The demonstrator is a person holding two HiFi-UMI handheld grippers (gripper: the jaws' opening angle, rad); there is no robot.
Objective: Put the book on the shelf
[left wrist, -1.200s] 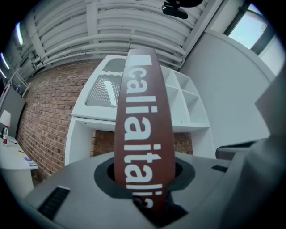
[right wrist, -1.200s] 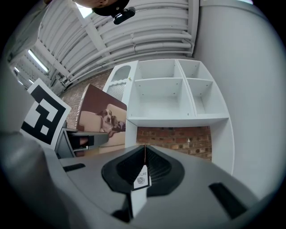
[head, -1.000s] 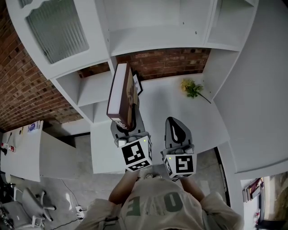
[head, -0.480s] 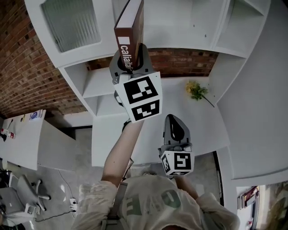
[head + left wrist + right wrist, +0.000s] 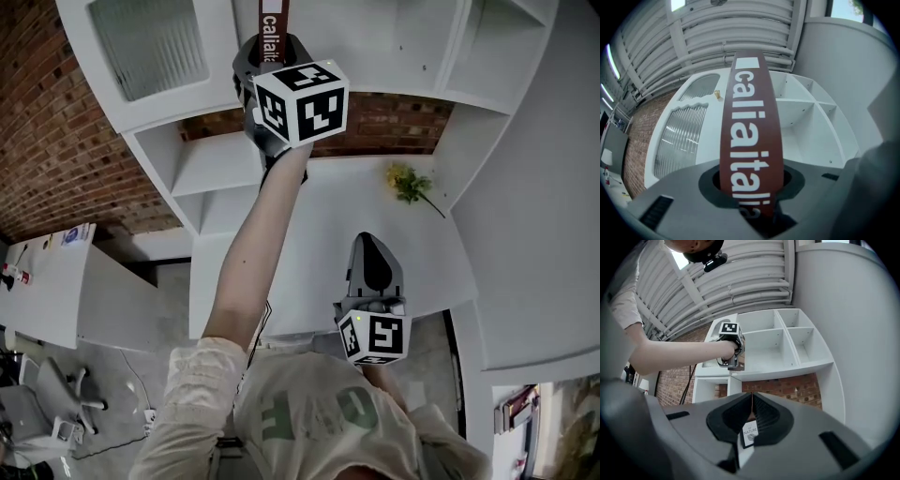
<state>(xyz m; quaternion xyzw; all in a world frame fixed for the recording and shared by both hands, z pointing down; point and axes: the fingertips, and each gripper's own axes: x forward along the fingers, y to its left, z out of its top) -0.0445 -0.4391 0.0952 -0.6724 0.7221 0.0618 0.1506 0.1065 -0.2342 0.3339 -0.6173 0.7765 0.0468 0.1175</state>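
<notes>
1. Clamped hard on the lower end of the book [image 5: 273, 21]: left gripper [image 5: 270, 54], at the top centre of the head view, at the end of an arm stretched up toward the shelf [image 5: 394, 42].
2. In the left gripper view, centre of frame: brown spine with white lettering, upright and pinched between the jaws. Behind it to the right, open white compartments.
3. Parked low at the lower centre-right of the head view, above the desk [image 5: 328, 216] edge: right gripper [image 5: 372, 267]. Pinched shut on a thin printed card [image 5: 750, 434] — card or slim booklet, cannot tell which.
4. Done, by the look of it: book picked up and brought to shelf height, in front of the unit's left part as seen from the right gripper view.
5. Left to do: slide the book into a compartment, stand it on the board, let go. Not yet resting on any board. Which compartment is meant — impossible to say.
</notes>
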